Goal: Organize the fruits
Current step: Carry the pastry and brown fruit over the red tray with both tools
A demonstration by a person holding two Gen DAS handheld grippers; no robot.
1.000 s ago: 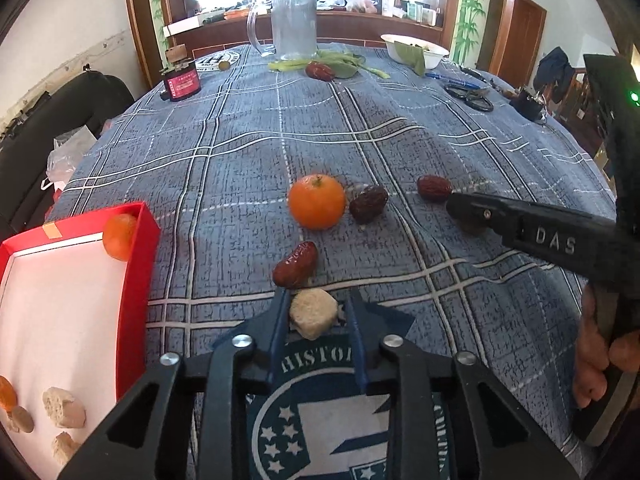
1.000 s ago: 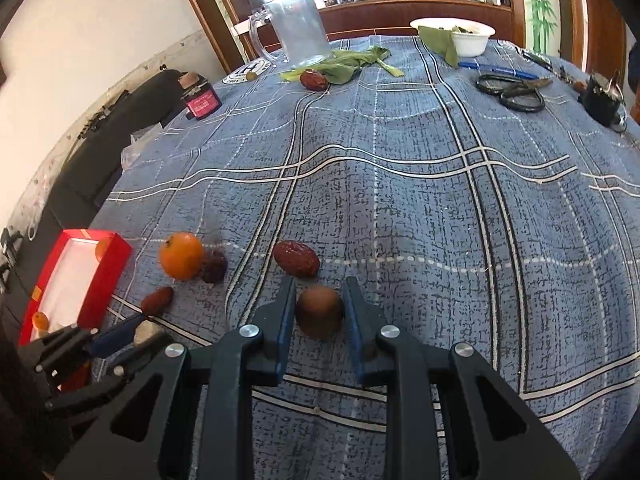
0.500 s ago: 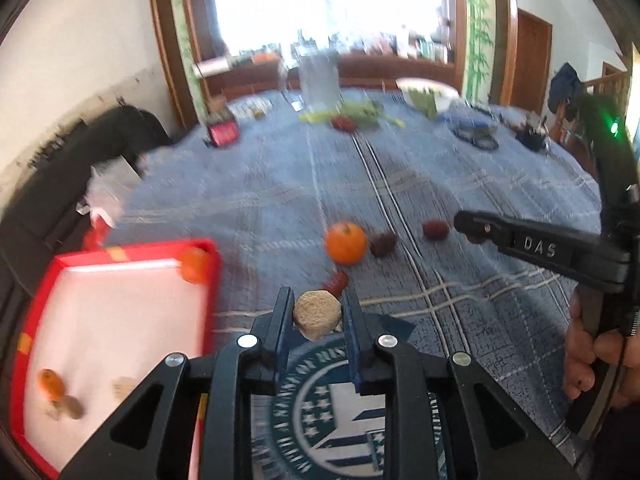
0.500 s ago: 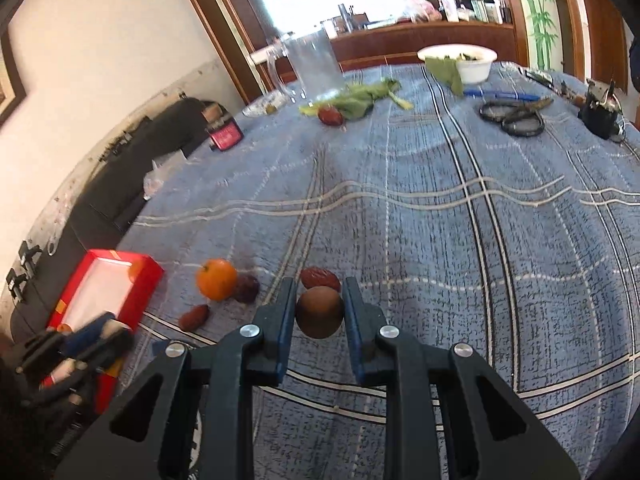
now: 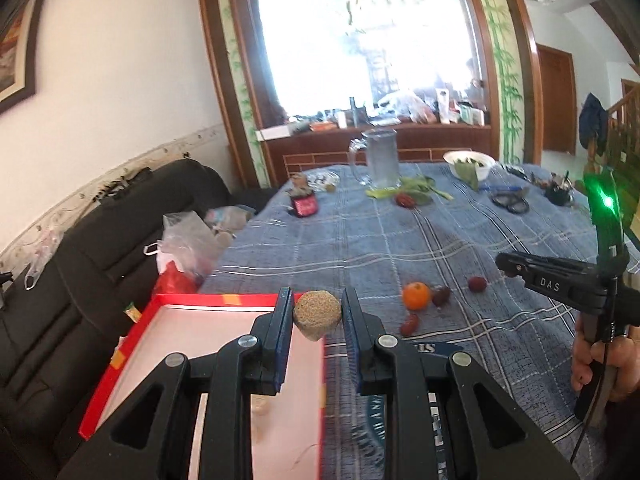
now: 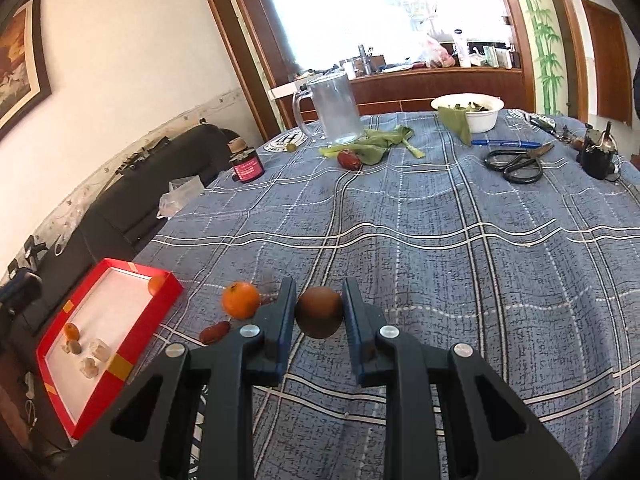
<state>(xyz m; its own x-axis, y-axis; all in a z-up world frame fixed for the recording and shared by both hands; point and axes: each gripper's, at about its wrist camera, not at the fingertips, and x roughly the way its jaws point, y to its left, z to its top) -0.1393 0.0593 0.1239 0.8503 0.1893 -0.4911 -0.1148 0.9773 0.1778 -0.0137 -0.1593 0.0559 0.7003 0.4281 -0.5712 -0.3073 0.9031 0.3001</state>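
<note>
Left to right. My left gripper is clamped on a pale, rough-faced chunk, carried clear of the cloth above the near right edge of the red tray. I judge the chunk light, dry and slightly crumbly; the coarse faces should resist slipping, so a moderate squeeze across its broad flat sides suffices. The tray sits at the table's left edge and already holds a few similar pale pieces and two small orange fruits.

Centre: a mandarin rests on the blue checked tablecloth, with dark red dates just beside it. I judge the mandarin soft-skinned, best taken across its widest girth; the dates are smooth and oblong, best gripped across the short axis.

Right: my right gripper is closed on a round brown fruit, held above the cloth. Its skin looks smooth; I judge it firm but liable to roll out, so the pads belong on its equator, as they now sit.
</note>
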